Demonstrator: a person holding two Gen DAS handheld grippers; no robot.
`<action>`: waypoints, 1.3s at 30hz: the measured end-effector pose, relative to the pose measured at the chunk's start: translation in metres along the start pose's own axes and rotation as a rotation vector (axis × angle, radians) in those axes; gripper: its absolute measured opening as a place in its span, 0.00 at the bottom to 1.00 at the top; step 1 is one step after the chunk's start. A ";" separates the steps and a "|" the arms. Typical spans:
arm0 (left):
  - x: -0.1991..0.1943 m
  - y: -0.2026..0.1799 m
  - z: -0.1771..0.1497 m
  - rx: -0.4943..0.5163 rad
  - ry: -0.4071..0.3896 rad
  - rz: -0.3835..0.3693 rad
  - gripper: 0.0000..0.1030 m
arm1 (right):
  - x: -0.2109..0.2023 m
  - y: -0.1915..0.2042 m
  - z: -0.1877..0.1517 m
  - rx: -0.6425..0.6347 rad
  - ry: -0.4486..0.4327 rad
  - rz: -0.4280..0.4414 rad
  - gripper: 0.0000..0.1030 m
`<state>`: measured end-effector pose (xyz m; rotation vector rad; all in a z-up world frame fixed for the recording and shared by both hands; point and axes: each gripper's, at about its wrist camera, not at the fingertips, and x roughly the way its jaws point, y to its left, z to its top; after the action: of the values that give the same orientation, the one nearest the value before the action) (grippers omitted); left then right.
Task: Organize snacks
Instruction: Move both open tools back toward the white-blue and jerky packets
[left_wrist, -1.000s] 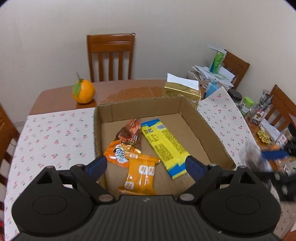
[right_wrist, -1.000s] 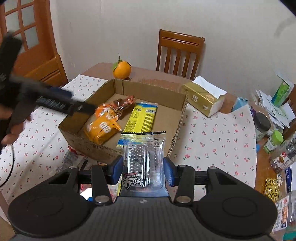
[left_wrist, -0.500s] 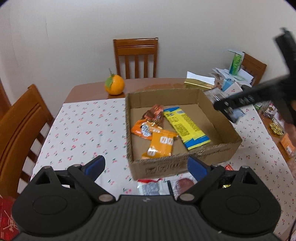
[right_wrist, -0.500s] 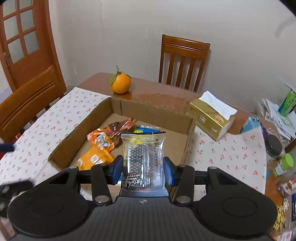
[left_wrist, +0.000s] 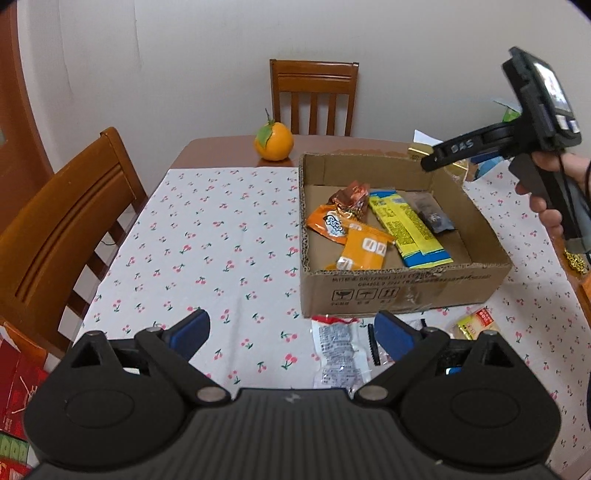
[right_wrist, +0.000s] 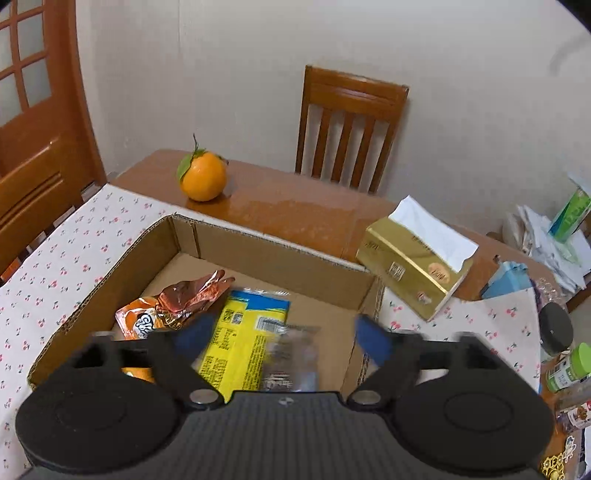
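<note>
An open cardboard box (left_wrist: 406, 291) holds a yellow-and-blue packet (left_wrist: 406, 229), two orange packs (left_wrist: 364, 251), a copper foil pack (left_wrist: 351, 195) and a clear packet (left_wrist: 434, 218). My left gripper (left_wrist: 290, 328) stands open over the tablecloth in front of the box, with a white packet (left_wrist: 338, 354) lying below its fingers. A hand holds my right gripper above the box's far right corner, where its fingers (left_wrist: 458, 147) show. In the right wrist view the right gripper (right_wrist: 282, 332) has its jaws opening. The blurred clear packet (right_wrist: 293, 354) is loose between them, over the box (right_wrist: 280, 258).
An orange fruit (left_wrist: 274, 146) sits on bare wood behind the box. A gold tissue box (right_wrist: 413, 266) stands to its right, with jars (right_wrist: 554, 332) and papers beyond. A small yellow packet (left_wrist: 474, 325) lies in front of the box. Wooden chairs (left_wrist: 314, 96) ring the table.
The right gripper moved forward over the box and opened, letting the clear packet go into it. The left gripper drew back from above the box to the cloth in front.
</note>
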<state>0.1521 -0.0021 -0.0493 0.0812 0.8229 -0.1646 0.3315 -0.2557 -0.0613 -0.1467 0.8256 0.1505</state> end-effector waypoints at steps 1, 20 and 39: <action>0.000 0.000 -0.001 0.003 0.001 -0.001 0.93 | -0.004 0.001 -0.001 0.002 -0.011 0.002 0.99; 0.000 -0.003 -0.028 0.087 0.034 -0.043 0.93 | -0.083 0.042 -0.104 0.059 0.040 -0.065 1.00; -0.012 0.004 -0.053 0.160 0.056 -0.116 0.93 | -0.092 0.093 -0.221 0.148 0.260 -0.115 1.00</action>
<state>0.1065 0.0100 -0.0767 0.1893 0.8698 -0.3392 0.0933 -0.2128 -0.1479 -0.0749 1.0810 -0.0392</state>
